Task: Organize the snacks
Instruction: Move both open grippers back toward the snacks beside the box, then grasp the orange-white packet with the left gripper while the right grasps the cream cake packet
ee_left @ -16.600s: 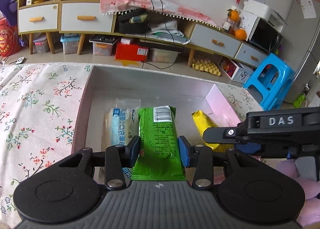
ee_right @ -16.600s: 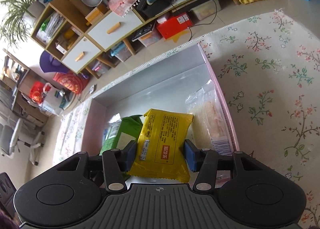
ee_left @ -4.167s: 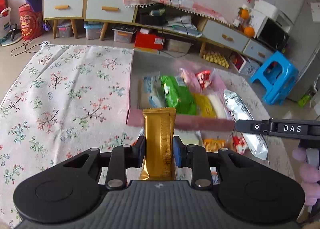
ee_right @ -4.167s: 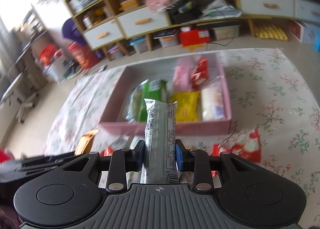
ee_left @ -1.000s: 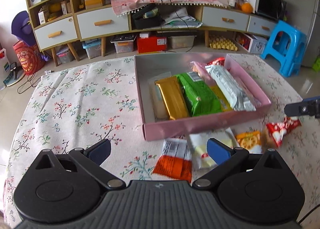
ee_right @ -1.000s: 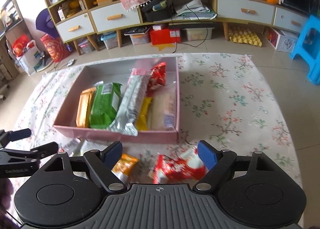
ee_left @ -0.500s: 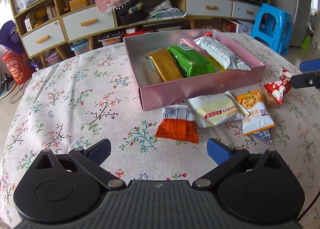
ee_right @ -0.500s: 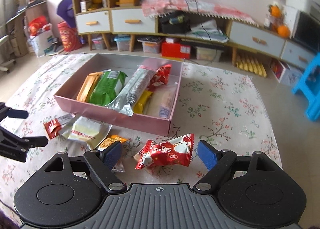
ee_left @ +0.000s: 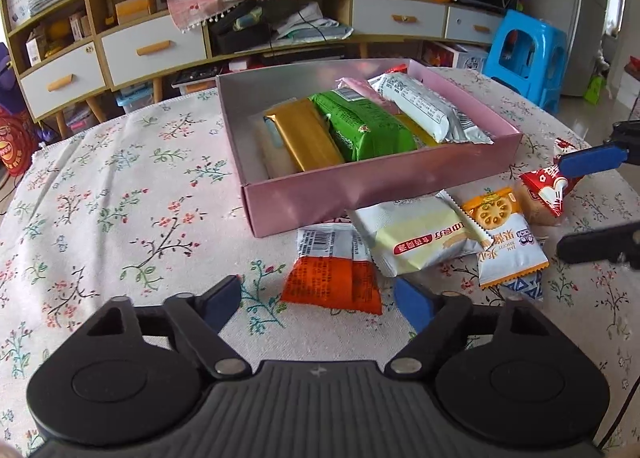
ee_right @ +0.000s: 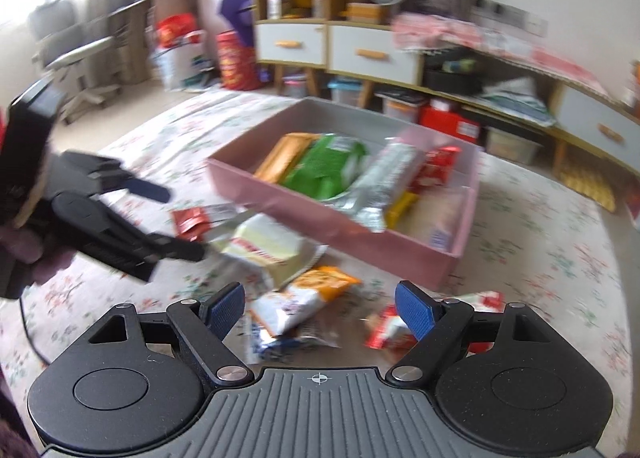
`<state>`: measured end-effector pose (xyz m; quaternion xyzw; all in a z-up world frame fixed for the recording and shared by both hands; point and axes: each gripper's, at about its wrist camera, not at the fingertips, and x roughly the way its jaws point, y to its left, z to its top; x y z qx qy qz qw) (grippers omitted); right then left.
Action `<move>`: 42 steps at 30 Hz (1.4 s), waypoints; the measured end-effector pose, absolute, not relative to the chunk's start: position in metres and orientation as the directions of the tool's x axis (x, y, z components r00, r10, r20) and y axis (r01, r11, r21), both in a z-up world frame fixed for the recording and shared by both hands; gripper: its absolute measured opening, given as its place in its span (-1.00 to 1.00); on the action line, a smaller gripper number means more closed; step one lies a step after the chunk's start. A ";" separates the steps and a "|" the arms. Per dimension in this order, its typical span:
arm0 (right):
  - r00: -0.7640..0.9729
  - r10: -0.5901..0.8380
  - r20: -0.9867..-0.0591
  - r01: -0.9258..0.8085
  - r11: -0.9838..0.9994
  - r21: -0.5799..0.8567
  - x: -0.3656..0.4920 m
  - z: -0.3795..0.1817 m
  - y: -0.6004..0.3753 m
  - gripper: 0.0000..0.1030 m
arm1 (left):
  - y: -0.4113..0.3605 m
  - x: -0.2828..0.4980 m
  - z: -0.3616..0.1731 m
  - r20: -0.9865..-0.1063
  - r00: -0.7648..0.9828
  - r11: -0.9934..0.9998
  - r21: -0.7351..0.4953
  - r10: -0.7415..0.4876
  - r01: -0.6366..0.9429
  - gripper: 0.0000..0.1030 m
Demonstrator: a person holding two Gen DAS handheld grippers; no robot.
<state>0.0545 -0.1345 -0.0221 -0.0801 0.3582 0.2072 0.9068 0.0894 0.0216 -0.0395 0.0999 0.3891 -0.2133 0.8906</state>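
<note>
With both sets of jaws spread wide and gripping nothing, hovered low over the floral tablecloth (ee_left: 120,194). Left gripper (ee_left: 318,298): orange-and-white wrapper (ee_left: 332,266) lying flat between and just ahead of the fingertips, touching neither. Beyond that, pale yellow packet (ee_left: 416,234) overlapping the wrapper's far right corner, and further right an orange biscuit packet (ee_left: 504,234). Right gripper (ee_right: 320,306): that biscuit packet (ee_right: 304,298) sat between the blue pads (ee_right: 416,310), nearer the left one, with a red wrapper (ee_right: 390,328) partly hidden behind the right pad; contact could not be told through the blur. Ahead of both grippers, pink box (ee_left: 360,190) on the cloth, holding a gold bar (ee_left: 304,134), a green pack (ee_left: 364,126) and a silver-white pack (ee_left: 428,106) side by side, the silver one leaning over the near right rim. Further off, past the box, wooden sideboard with white drawers (ee_left: 156,46) and a blue stool (ee_left: 528,54)
</note>
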 end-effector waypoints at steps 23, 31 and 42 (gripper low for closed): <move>0.578 0.335 -0.744 -0.508 0.861 -0.007 0.103 -0.050 -0.087 0.63 | 0.051 0.088 -0.034 -0.774 0.580 0.918 -0.001 -0.253 0.398 -0.14; 0.535 0.324 -0.780 -0.526 0.850 -0.007 0.115 -0.059 -0.071 0.63 | 0.064 0.091 -0.033 -0.785 0.575 0.929 -0.003 -0.232 0.371 -0.12; 0.473 0.375 -0.797 -0.573 0.819 0.045 0.109 -0.056 -0.056 0.62 | 0.075 0.091 -0.033 -0.791 0.575 0.937 0.005 -0.210 0.349 -0.08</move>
